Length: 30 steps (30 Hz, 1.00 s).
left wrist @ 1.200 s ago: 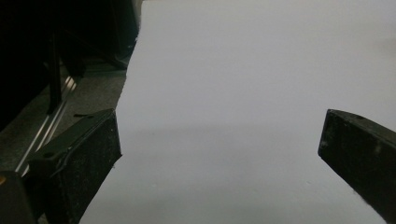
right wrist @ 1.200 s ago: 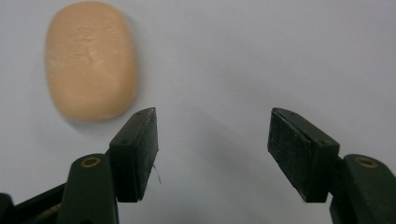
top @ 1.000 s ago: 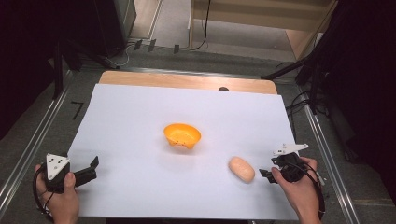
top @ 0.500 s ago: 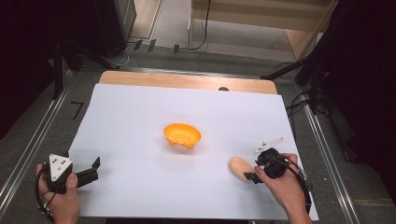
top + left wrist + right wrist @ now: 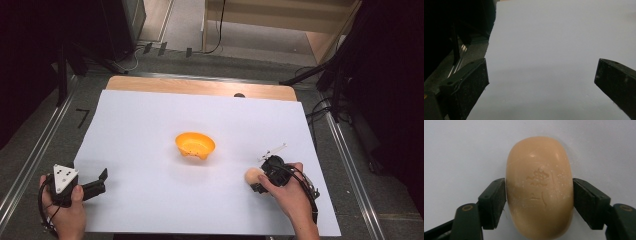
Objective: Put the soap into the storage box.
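The right gripper (image 5: pixel 539 195) is clamping a smooth, peach-coloured oval bar of soap (image 5: pixel 539 187) across its middle, both black jaws pressing flat against the soap's long sides. In the high view, that soap (image 5: pixel 251 175) is sitting on the white paper sheet (image 5: pixel 150 125) at the person's right, near the front edge, with the right gripper (image 5: pixel 261 177) and the hand behind it crowding in close. The shallow orange plastic dish (image 5: pixel 195 145) is waiting near the middle of the sheet, well apart from the soap, up and to the left.

Over on the other side, the left gripper (image 5: pixel 97 182) is resting low at the front left corner, jaws spread wide with nothing but bare paper (image 5: pixel 549 50) between them.

The step in hand looks like securing the grasp before a lift. Soap is slick and rounded, so the squeeze wants to be firm and even, staying on the widest part where the pads are sitting now; any drift toward a tapered end and the bar could squirt out. A straight, level lift should be keeping it steady, and the carry toward the dish is best taken slowly, with no twisting of the wrist.
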Available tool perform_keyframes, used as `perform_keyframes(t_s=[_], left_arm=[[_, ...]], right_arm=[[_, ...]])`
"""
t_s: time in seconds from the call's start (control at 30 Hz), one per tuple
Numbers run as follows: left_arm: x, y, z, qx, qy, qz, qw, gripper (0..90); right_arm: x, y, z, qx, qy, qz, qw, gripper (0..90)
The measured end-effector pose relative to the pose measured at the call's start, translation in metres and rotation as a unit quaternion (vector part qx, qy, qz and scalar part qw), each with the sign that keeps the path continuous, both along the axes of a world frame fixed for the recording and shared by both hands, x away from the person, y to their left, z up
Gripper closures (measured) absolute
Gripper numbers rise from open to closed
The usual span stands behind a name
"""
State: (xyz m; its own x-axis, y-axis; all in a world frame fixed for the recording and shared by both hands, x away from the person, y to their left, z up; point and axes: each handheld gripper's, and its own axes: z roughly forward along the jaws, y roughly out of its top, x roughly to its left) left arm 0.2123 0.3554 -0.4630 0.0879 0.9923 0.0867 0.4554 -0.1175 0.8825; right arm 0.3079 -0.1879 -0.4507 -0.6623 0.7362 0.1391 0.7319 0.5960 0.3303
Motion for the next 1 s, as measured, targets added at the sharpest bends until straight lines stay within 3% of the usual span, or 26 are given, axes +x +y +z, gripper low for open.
perform_keyframes(t_s=[0.27,0.37,0.57,0.77,0.83,1.0], left_arm=[[0.000,-0.001,0.000,0.005,0.002,0.000,1.0000,0.0],[0.000,-0.001,0.000,0.008,0.003,0.001,1.0000,0.0],[0.000,-0.001,0.000,0.004,0.002,0.000,1.0000,0.0],[0.001,0.000,0.000,0.000,0.002,0.001,1.0000,0.0],[0.001,0.000,0.000,-0.001,0.002,0.001,1.0000,0.0],[0.001,-0.001,0.000,0.005,0.002,0.001,1.0000,0.0]], right_arm=[[0.001,0.006,-0.001,-0.025,-0.002,0.011,0.9996,32.1],[-0.001,0.012,-0.002,-0.050,-0.012,0.025,0.9984,32.1],[-0.001,0.018,-0.002,-0.072,-0.007,0.016,0.9973,31.9],[0.000,0.015,-0.001,-0.057,-0.009,0.014,0.9982,33.1],[0.000,0.014,0.001,-0.054,-0.023,0.021,0.9981,33.1],[0.003,0.010,0.015,-0.018,-0.050,0.038,0.9979,33.1]])
